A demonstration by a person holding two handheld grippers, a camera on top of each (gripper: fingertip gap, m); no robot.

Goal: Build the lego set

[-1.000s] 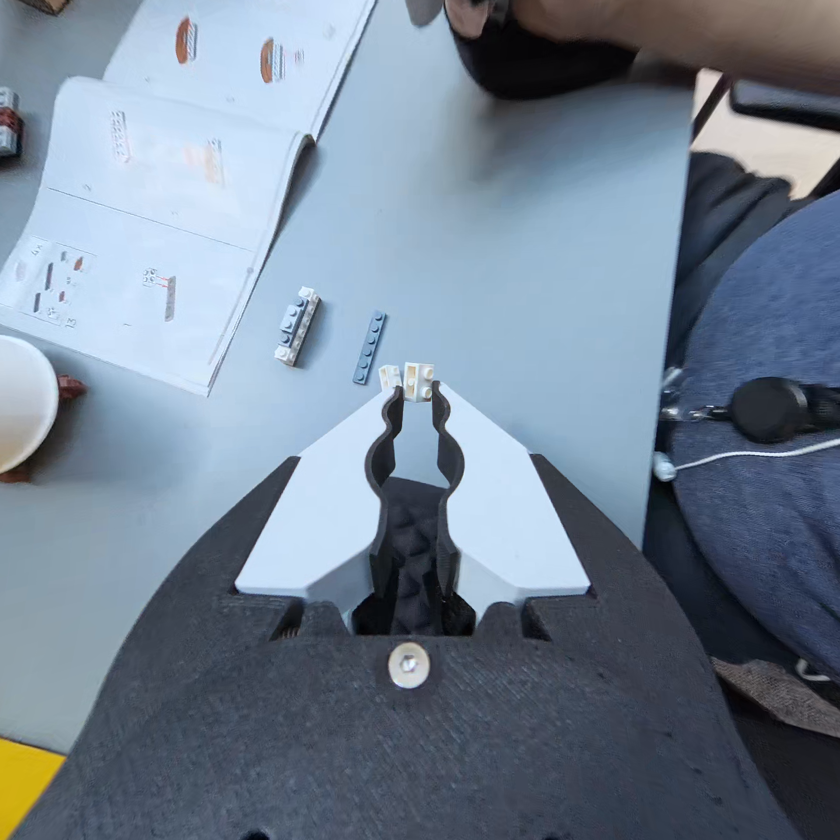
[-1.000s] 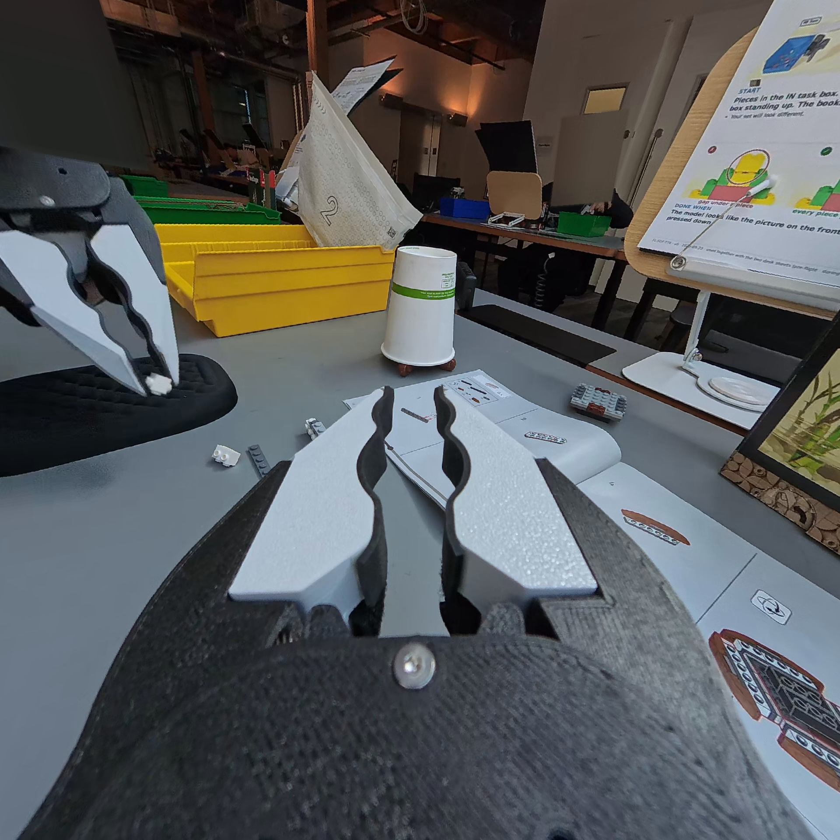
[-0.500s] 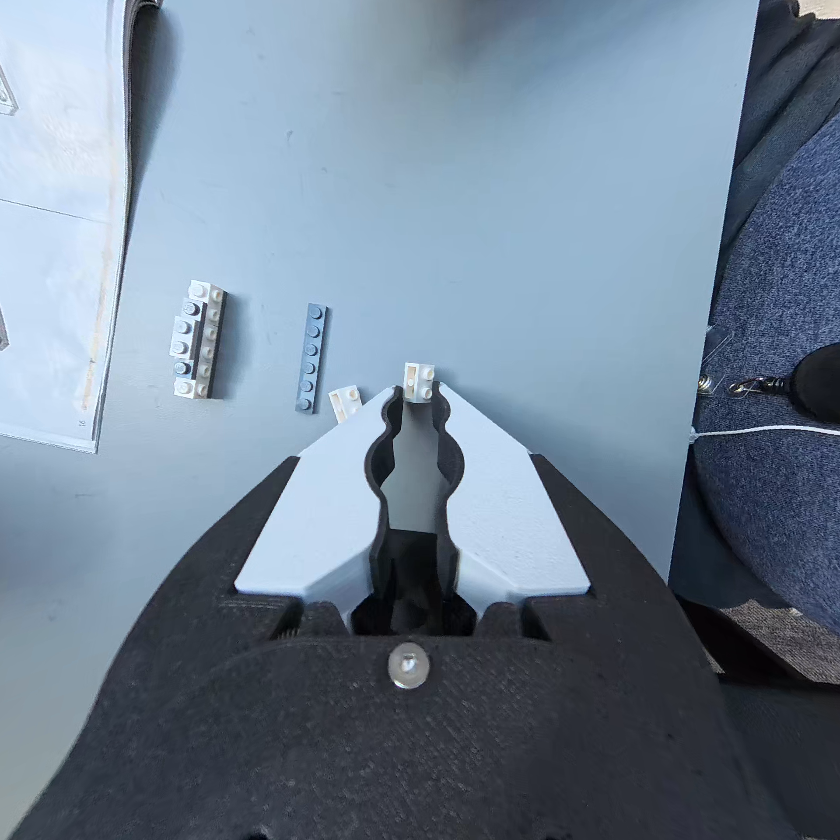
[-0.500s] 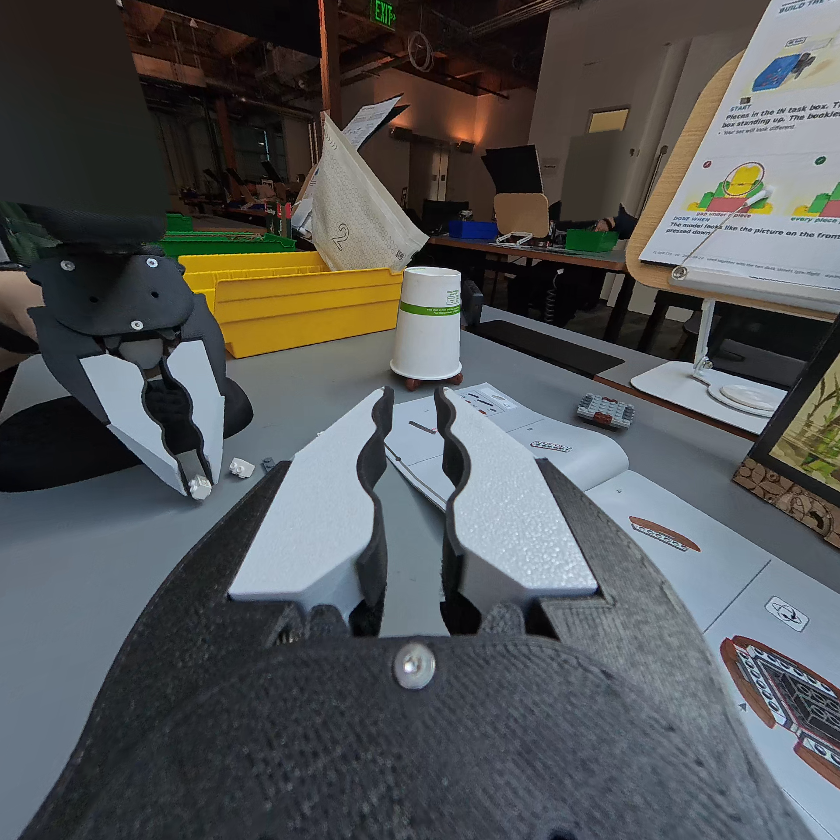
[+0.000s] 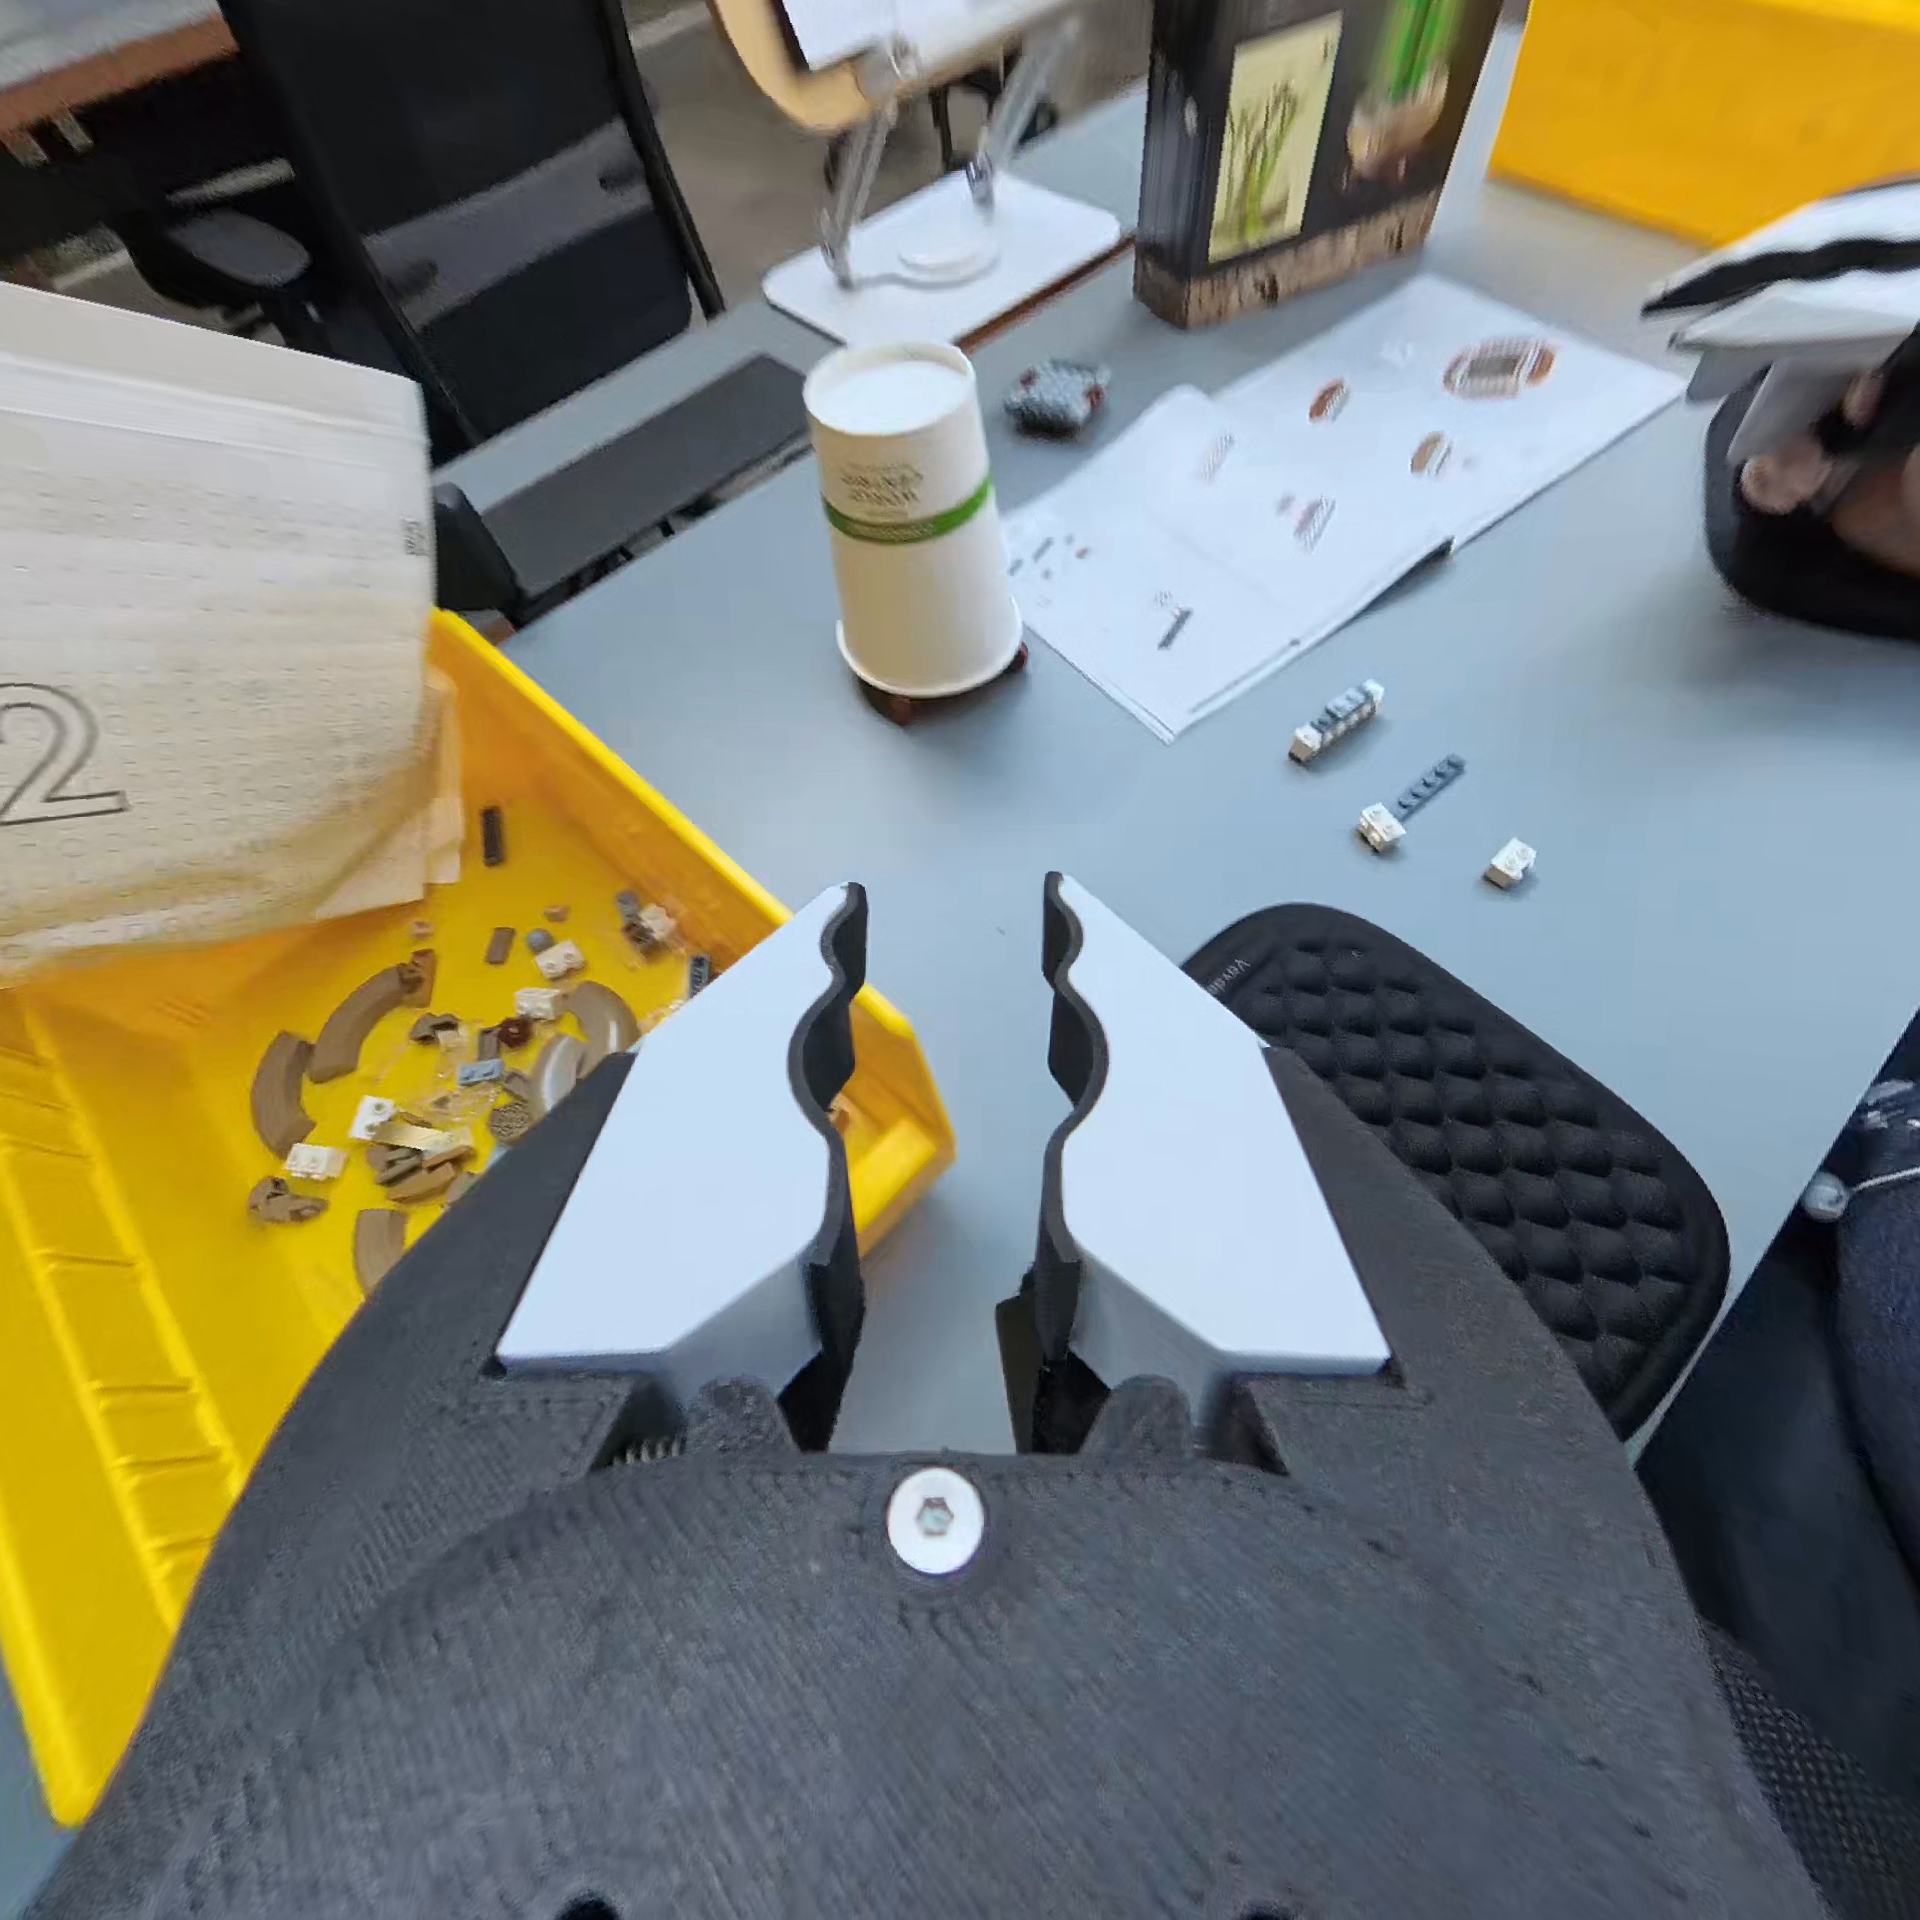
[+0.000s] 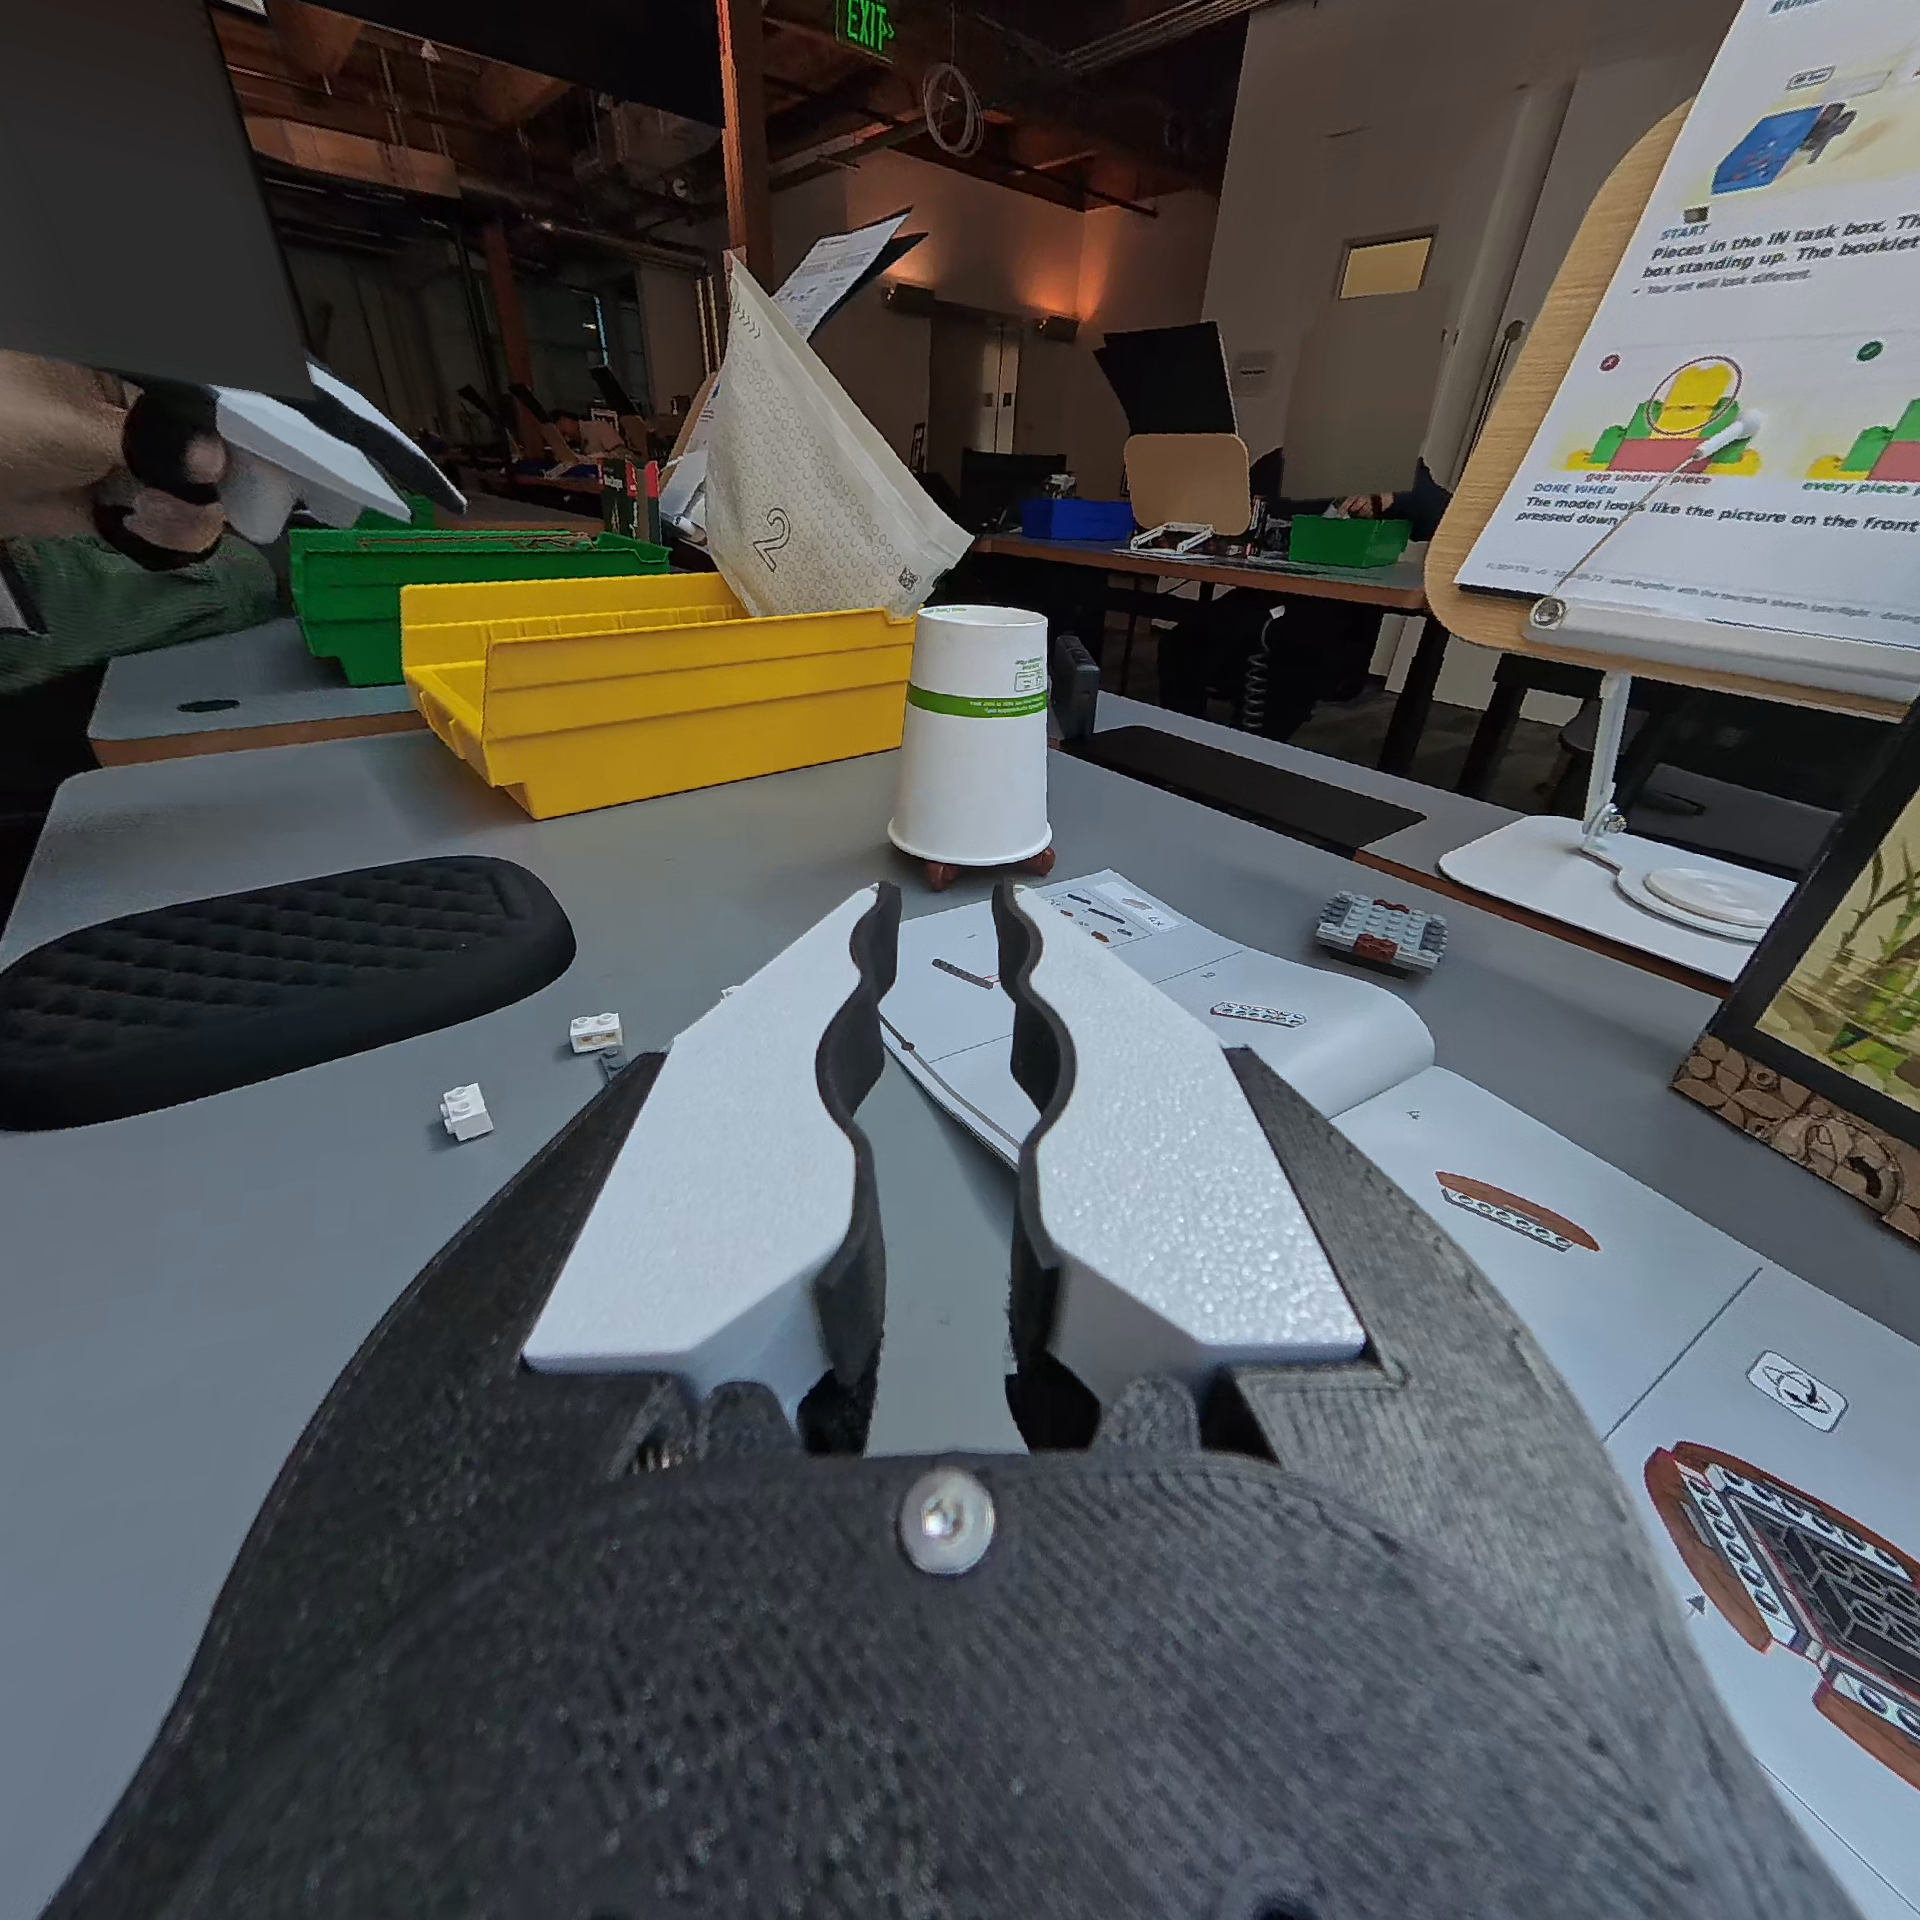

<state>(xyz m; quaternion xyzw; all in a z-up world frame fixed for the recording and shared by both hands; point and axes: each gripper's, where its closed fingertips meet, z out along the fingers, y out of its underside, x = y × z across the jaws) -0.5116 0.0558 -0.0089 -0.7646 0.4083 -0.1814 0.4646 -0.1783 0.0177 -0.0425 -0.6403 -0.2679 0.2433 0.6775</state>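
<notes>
My left gripper (image 5: 951, 902) is open and empty, held above the grey table (image 5: 1143, 852) by the corner of a yellow bin (image 5: 582, 748) that holds several loose brown, tan and white pieces (image 5: 416, 1081). On the table to its right lie two small white bricks (image 5: 1381, 828) (image 5: 1510, 862), a dark grey strip plate (image 5: 1431, 784) and a grey-and-white assembly (image 5: 1337, 722). My right gripper (image 6: 945, 904) is open a little and empty, low over the open instruction booklet (image 6: 1195, 997). The white bricks (image 6: 467, 1112) (image 6: 596, 1031) lie to its left. The left gripper (image 6: 431, 511) shows high at the upper left.
An upturned paper cup (image 5: 914, 530) stands on brown pieces beside the booklet (image 5: 1299, 499). A black wrist pad (image 5: 1455, 1122) lies near the table's front edge. A small grey plate build (image 6: 1382, 930), the set's box (image 5: 1288, 156), a paper bag (image 5: 197, 623) and a document stand (image 6: 1621, 862) are also here. There is about 35 centimetres between the tips of the two grippers. The grey-and-white assembly (image 5: 1337, 722) sits 15 centimetres or so from the ends of my right fingers.
My left gripper let go of the white brick on the table, opened wide, and lifted and swung away toward the yellow bin. My right gripper has barely moved.
</notes>
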